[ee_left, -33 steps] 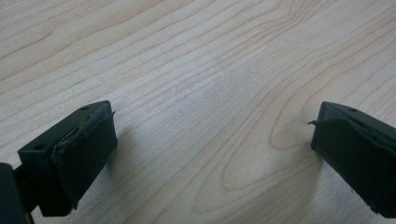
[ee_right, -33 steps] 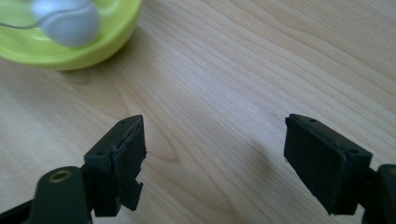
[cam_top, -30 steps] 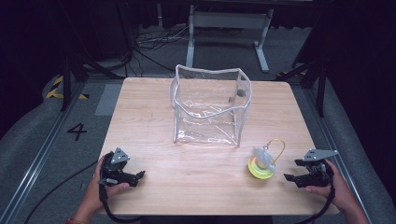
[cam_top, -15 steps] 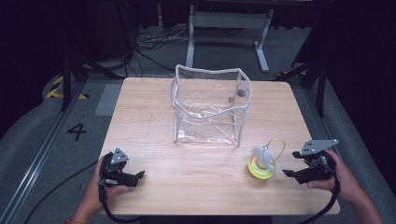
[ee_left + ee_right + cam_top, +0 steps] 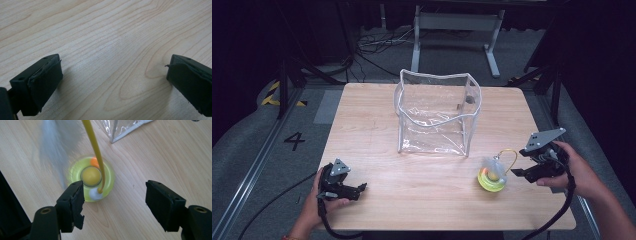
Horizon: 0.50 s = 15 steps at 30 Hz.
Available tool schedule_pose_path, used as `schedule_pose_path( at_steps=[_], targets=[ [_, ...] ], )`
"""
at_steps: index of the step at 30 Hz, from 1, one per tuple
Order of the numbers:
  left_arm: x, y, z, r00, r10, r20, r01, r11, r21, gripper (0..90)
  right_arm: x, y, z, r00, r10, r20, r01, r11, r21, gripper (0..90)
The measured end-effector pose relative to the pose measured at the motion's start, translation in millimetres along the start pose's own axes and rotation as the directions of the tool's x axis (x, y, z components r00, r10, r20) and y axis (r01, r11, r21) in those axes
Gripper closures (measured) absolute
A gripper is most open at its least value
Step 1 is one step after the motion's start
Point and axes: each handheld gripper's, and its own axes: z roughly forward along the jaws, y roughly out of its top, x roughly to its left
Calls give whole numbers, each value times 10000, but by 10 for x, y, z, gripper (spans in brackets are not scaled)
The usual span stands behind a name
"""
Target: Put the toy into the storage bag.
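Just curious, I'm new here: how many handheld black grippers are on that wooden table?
2: the left black gripper at the table's near-left corner, the right black gripper near-right beside the yellow-green round toy.

Lab: floor cables [image 5: 377, 42], numbered floor marking [image 5: 294, 141]

Your right tongs [image 5: 521, 173] have risen off the tabletop [image 5: 377, 125] and moved inward toward the yellow-green toy [image 5: 492, 179] over the last second, now sitting just beside it, jaws apart. Your right hand [image 5: 579, 172] has lifted with them.
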Motion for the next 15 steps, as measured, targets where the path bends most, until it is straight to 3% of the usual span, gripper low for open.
schedule_pose_path(
  at_steps=[7, 9, 10, 11, 15],
  targets=[
    [1, 0, 1, 10000, -2, 13, 2, 10000, -7, 6, 11, 157, -3, 9996, -270, 72, 266, 9985, 471, 400],
    [0, 0, 0, 10000, 1, -1, -1, 10000, 2, 5, 11, 200, 2, 9995, -304, 39, 301, 9976, 623, 458],
    [0, 0, 0, 10000, 1, -1, -1, 10000, 0, 5, 9, 234, -5, 9991, -424, -27, 425, 9962, 757, 553],
    [1, 0, 1, 10000, -2, 12, 2, 10000, -11, 5, 9, 234, -5, 9991, -424, -27, 425, 9962, 757, 553],
    [2, 0, 2, 10000, 3, 16, -3, 10000, -12, 5, 36, 315, -27, 9965, -792, -269, 817, 9908, 1080, 708]
  ],
)
